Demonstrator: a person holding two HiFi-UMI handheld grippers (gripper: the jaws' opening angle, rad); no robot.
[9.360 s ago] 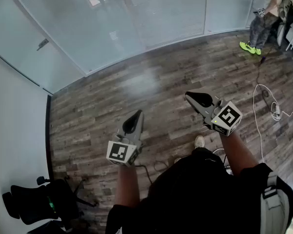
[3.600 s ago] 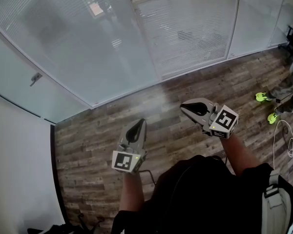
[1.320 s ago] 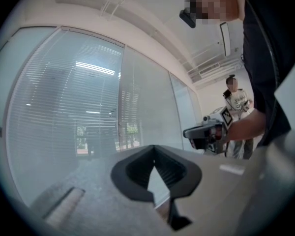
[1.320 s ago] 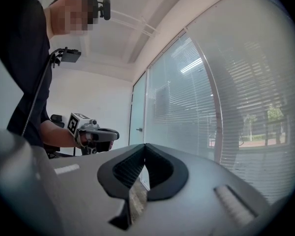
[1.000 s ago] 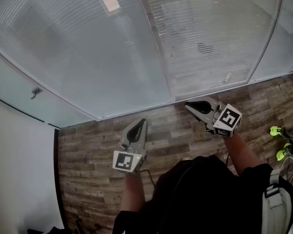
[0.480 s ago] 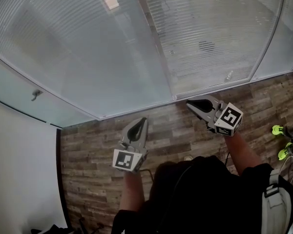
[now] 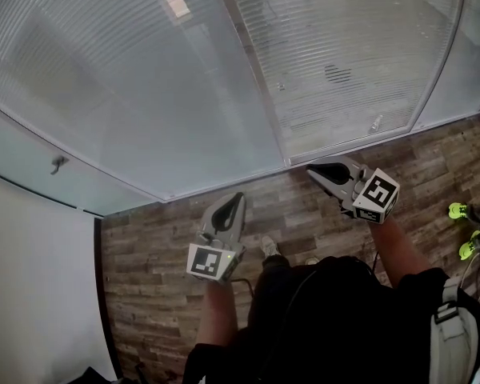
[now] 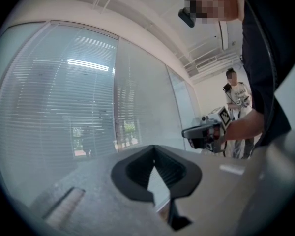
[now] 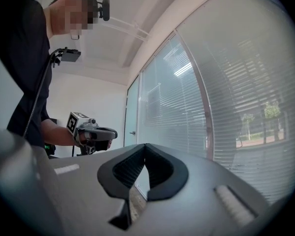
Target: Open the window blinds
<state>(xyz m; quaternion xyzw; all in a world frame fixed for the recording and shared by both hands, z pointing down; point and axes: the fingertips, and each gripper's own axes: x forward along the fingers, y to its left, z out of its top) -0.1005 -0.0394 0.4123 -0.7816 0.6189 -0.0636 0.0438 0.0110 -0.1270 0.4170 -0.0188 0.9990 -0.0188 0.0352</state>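
Blinds (image 7: 344,62) hang lowered across the glass wall ahead of me. In the head view they fill the upper half, split by a frame post (image 7: 252,62). Only that view gives me the plank floor (image 7: 160,294), a door handle (image 7: 58,164) far to the left, a small fitting (image 7: 376,123) low on the right panel that I cannot identify, and green shoes (image 7: 458,211) at the right edge. From above, the left tongs (image 7: 238,198) sit over the floor short of the glass. The right tongs (image 7: 310,169) point at the foot of the wall; whether they touch it I cannot tell. The left gripper view looks along the left tongs (image 8: 154,149), closed tip to tip on nothing, with the blinds (image 8: 78,97) beyond. It alone shows a second person (image 8: 236,95) standing behind the right tongs (image 8: 206,132). The right gripper view shows the right tongs (image 9: 145,146) equally closed and empty, with the blinds (image 9: 226,92) close on their right and trees faintly visible through the slats. Only here do I see the left tongs (image 9: 91,132) against a white wall (image 9: 88,102) and a narrow door (image 9: 131,117).
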